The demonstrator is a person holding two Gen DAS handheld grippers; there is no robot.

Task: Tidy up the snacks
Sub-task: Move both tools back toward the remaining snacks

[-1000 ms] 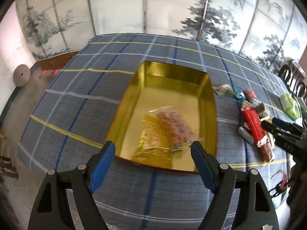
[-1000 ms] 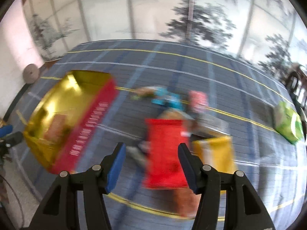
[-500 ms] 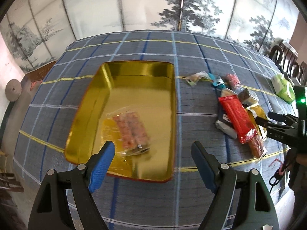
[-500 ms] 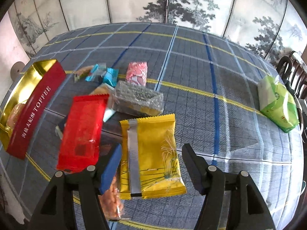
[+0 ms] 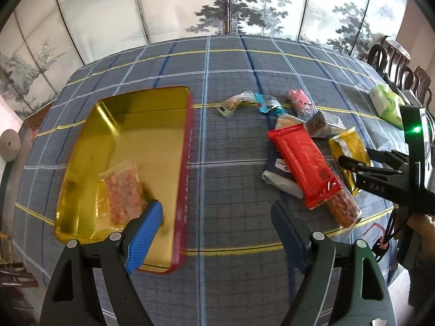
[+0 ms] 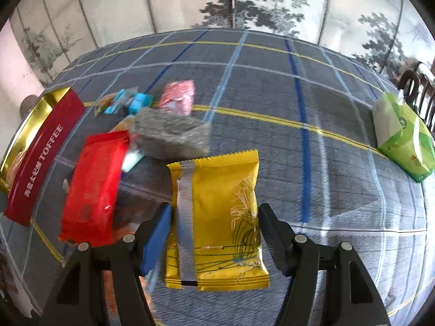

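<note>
A gold tin (image 5: 141,125) with a red outer wall (image 6: 35,163) lies at the left, and a clear packet of pink snacks (image 5: 122,193) rests inside it. My left gripper (image 5: 216,217) is open and empty above the cloth, between the tin and the snack pile. In that pile are a red packet (image 6: 92,190), a grey packet (image 6: 168,133), a pink sweet (image 6: 178,96) and blue wrappers (image 6: 136,100). A yellow packet (image 6: 217,203) lies flat on the cloth. My right gripper (image 6: 214,225) straddles it, one finger at each long side, without pressing on it.
A green tissue pack (image 6: 402,135) sits at the far right of the checked tablecloth (image 6: 299,81). Dark chairs (image 5: 399,62) stand beyond that edge. A painted folding screen (image 5: 244,5) closes the far side. A person's hand (image 5: 418,225) holds the right gripper.
The left gripper has swung right, off the tin and over bare cloth. The right gripper has shifted from above the red packet to the yellow one, come lower, and its jaws have widened.
</note>
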